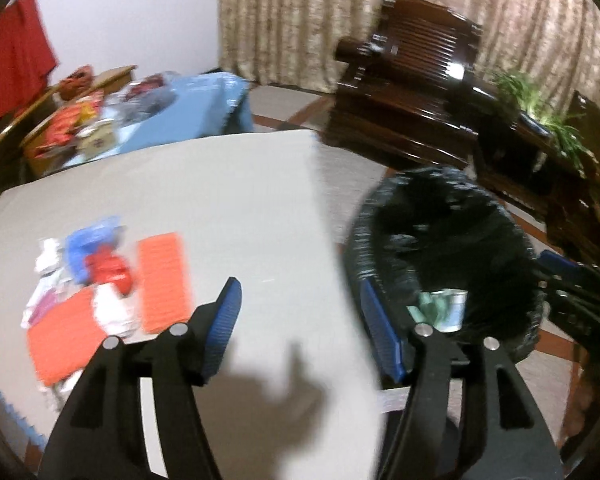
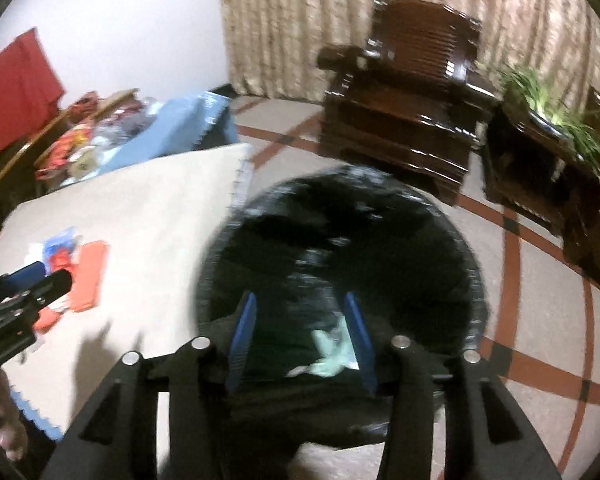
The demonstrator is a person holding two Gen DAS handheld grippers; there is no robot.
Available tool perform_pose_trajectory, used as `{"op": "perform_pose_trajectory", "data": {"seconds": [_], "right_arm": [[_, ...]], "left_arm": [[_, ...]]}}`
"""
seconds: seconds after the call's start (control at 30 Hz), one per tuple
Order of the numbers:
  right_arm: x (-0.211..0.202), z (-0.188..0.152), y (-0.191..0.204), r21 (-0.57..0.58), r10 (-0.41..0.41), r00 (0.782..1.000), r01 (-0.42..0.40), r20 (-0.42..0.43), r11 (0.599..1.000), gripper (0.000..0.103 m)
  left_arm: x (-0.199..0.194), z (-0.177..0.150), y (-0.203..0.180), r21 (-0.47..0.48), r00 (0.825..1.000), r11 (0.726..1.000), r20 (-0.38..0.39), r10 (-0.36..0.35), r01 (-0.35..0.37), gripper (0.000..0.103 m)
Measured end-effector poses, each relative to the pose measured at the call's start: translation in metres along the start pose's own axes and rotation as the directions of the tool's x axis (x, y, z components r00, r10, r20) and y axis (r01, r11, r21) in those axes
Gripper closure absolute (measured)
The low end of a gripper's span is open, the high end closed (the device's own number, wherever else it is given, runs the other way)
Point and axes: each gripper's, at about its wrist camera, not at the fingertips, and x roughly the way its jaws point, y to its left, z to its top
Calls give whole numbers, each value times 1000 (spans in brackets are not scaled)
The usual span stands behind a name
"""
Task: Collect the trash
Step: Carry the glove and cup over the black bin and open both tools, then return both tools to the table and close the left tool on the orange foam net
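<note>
Left gripper jaws stand wide apart, empty, over the near right edge of the white table. Right gripper jaws stand partly open, empty, above the black-lined bin, right of the table. Trash pile lies at table left; pale green scrap lies inside the bin.

The left gripper hangs with jaws apart and nothing between them, over the table's right edge. A heap of trash lies near the table's left edge. Beside the right edge stands a black-lined bin holding scraps.
</note>
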Motion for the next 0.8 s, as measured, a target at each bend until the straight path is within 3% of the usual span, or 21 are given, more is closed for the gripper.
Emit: {"op": "perform_pose_trajectory", "data": {"seconds": [0.17, 0.43, 0.67, 0.8], "right_arm": [[-7, -9, 59, -42, 96, 995, -97, -8, 994, 56], [-16, -22, 152, -146, 172, 985, -169, 6, 975, 56], [-5, -33, 208, -186, 211, 978, -207, 3, 961, 56], [10, -40, 230, -176, 213, 977, -208, 10, 962, 56]], "left_arm": [[-30, -17, 70, -49, 996, 995, 16, 92, -91, 36], [-69, -46, 172, -149, 975, 965, 28, 220, -214, 31], [-71, -71, 230, -221, 963, 939, 0, 269, -262, 31], [-58, -85, 253, -243, 967, 936, -25, 255, -254, 31]]}}
